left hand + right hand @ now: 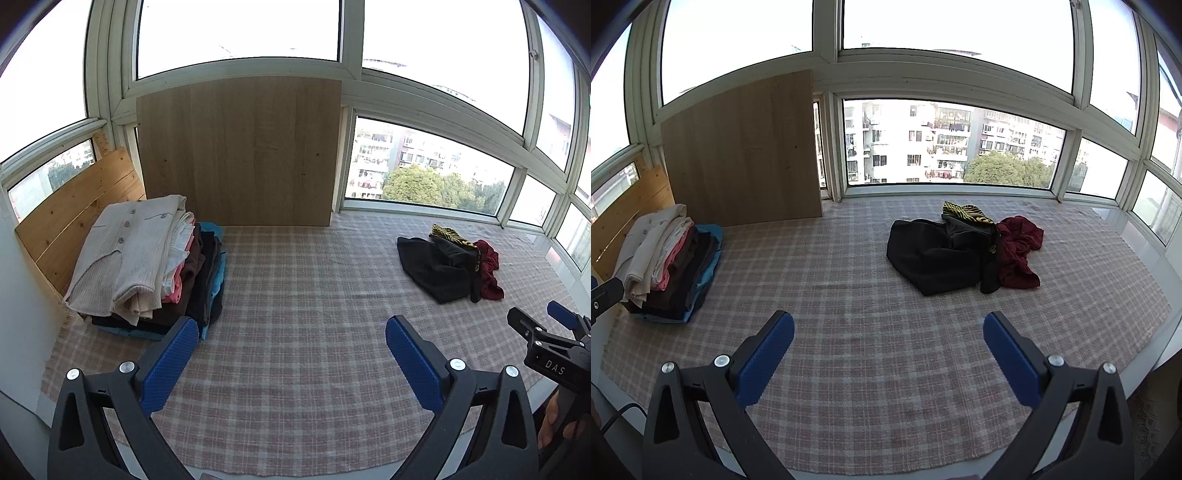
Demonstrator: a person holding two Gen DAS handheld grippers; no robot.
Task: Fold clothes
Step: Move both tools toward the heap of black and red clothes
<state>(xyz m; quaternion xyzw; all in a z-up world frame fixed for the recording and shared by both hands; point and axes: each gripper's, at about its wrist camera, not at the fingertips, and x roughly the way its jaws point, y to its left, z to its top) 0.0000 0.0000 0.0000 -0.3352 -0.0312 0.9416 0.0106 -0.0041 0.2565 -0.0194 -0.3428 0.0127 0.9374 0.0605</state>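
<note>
Pink-and-cream plaid woven cloth (886, 350) covers the whole platform in the window bay; centre of it bare.

Tall stack of folded clothes (147, 266) at the cloth's far left corner, against a knotty pine plank panel (74, 214) on the left. Top item is a cream ribbed knit cardigan with buttons (125, 251), sleeve folded across the front. Under it white, pink, brown and black layers, with a light blue garment (218, 273) at the bottom sticking out on the right side. Stack edges fairly even, leaning slightly.

Flat light-oak board (240, 155) stands upright at the far edge, just behind the stack.

Unfolded heap toward the far right corner, well apart from the stack: crumpled black garment (934, 254) biggest, spread flat-ish; dark red crumpled garment (1019, 251) touching its right side; small yellow-and-black patterned piece (964, 212) on top at the back.

Left gripper (291, 350), black arms with blue textured pads, jaws spread wide, nothing between them, hovering over the near edge of the cloth. Right gripper (888, 349) same: jaws wide apart, empty, over the near edge, pointing at the heap.
</note>
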